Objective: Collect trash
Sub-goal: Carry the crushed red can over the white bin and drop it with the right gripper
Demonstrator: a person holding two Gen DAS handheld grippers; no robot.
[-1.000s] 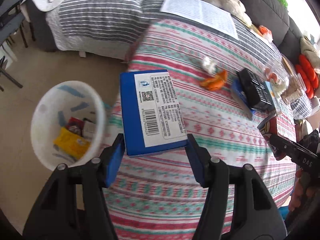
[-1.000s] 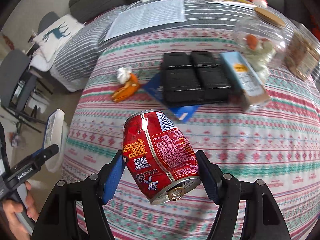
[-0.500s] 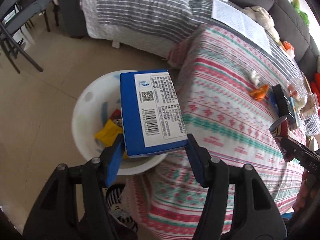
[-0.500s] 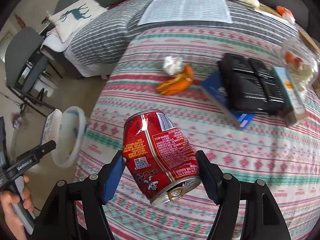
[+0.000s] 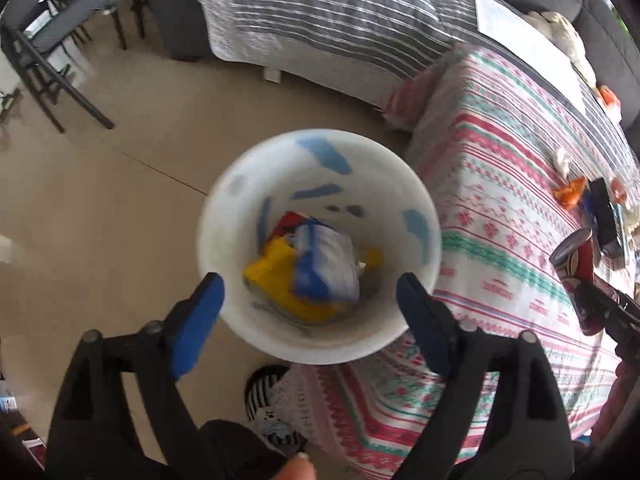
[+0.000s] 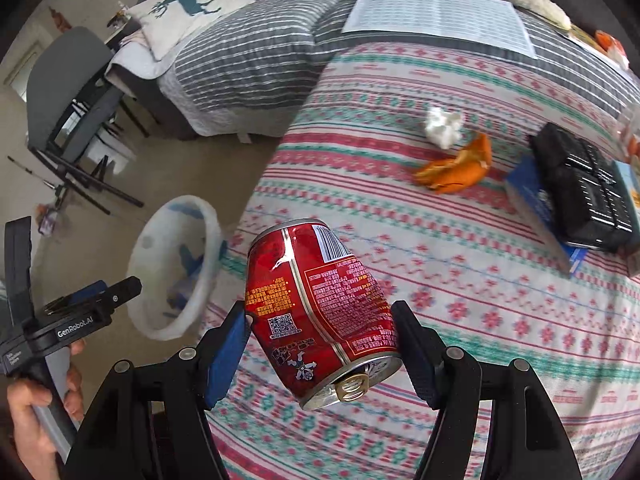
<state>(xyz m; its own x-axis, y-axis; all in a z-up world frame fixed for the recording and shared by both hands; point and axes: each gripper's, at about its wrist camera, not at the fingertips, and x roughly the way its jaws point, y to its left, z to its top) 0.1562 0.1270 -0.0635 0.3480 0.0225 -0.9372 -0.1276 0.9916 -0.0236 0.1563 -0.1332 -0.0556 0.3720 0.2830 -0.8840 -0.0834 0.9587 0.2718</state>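
My left gripper (image 5: 310, 300) is open and empty, straight above a white trash bin (image 5: 224, 208) on the floor. A blue and white box (image 5: 326, 264) lies blurred inside the bin on yellow and red wrappers. My right gripper (image 6: 320, 344) is shut on a dented red can (image 6: 316, 304) and holds it above the patterned tablecloth (image 6: 480, 280). The bin (image 6: 160, 264) and the left gripper (image 6: 80, 312) also show at the left of the right wrist view. An orange peel (image 6: 460, 168) and a crumpled white tissue (image 6: 442, 124) lie on the cloth.
A black remote-like block (image 6: 584, 188) rests on a blue box (image 6: 536, 204) at the table's right. A striped grey blanket (image 6: 248, 56) covers a bench beyond the table. Dark chairs (image 5: 52, 52) stand on the floor to the left. A printed sheet (image 6: 440, 16) lies at the far edge.
My left gripper opened over the bin and the blue and white box dropped into it. My right gripper moved left toward the bin, still holding the can.
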